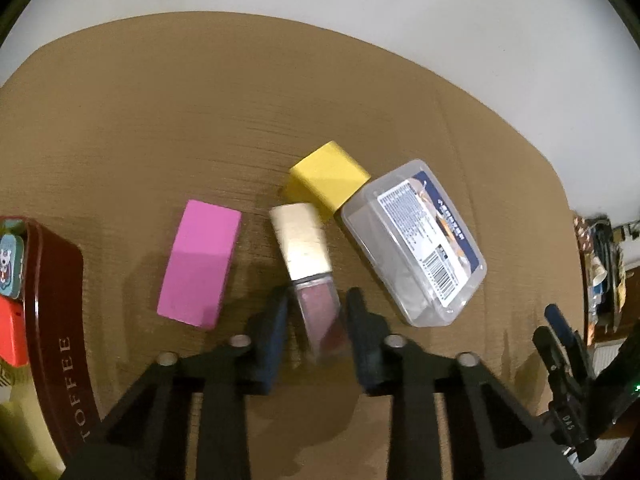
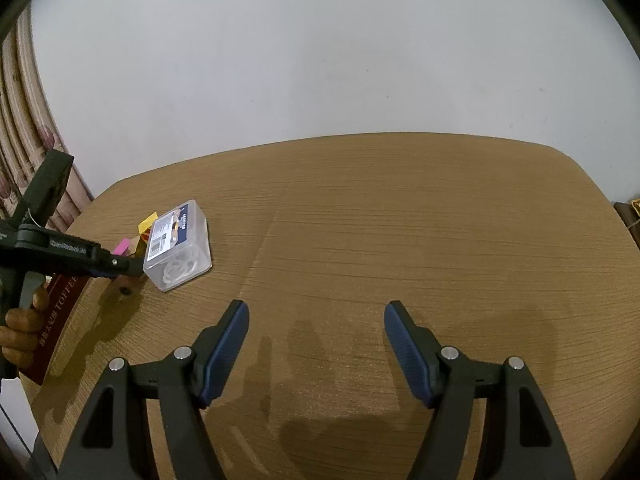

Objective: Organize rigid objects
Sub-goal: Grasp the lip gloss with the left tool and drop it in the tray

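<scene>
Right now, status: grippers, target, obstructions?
Left gripper shut on lip gloss tube. Right gripper open, empty. Yellow block and clear plastic box crowd the tube.

I saw wide bare table ahead of right gripper. Left side was crowded: pink block, yellow block, clear box, toffee tin stood close together.

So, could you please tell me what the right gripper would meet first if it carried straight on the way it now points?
Probably just the bare wooden table. The right gripper has open, empty jaws angled down at the tabletop, with nothing ahead of them; the clear plastic box lies well off to the left of that line.
</scene>
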Available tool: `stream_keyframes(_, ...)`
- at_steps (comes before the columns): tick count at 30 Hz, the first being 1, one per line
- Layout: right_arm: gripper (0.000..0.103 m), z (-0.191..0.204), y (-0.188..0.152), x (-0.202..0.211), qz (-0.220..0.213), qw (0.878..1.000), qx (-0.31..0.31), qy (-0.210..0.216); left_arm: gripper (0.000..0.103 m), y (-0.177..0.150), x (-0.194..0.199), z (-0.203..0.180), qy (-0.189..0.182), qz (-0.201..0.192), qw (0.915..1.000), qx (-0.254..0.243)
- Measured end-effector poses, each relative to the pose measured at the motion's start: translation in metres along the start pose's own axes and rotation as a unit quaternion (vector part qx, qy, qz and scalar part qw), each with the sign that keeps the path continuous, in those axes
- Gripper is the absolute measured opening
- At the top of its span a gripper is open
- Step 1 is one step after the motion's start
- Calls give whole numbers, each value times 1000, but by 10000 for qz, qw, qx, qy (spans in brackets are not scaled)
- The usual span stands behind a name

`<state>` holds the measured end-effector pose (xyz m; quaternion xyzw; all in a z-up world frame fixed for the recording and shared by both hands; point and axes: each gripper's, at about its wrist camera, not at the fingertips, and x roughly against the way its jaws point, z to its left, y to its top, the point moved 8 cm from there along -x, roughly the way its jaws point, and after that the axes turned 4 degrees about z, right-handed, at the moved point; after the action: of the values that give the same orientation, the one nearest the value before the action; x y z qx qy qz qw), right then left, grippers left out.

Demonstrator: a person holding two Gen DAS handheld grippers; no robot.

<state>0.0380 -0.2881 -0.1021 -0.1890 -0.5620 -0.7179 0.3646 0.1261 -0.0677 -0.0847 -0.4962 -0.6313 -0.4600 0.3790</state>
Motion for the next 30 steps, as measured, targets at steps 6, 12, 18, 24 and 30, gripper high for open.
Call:
stream_keyframes(6, 72, -2, 0, 0, -22, 10000, -78, 13, 17, -39, 27, -6, -43, -136, 9995, -273)
stream_keyframes(12, 72, -2, -1, 0, -30, 9999, -98, 2, 17, -90, 94, -4, -40, -584, 9967, -569)
stream_keyframes(18, 72, -2, -1, 0, -23, 9999, -110, -32, 17, -123, 159, 53, 447, -863, 9950, -232)
stream_keyframes(24, 74, -2, -1, -2, -10, 9998, -123, -140, 17, -136, 173, 167, 1173, -742, 9896, 379)
stream_keyframes(30, 74, -2, -2, -4, 35, 9996, -143, -235, 17, -138, 144, 206, 1293, -660, 9862, 798)
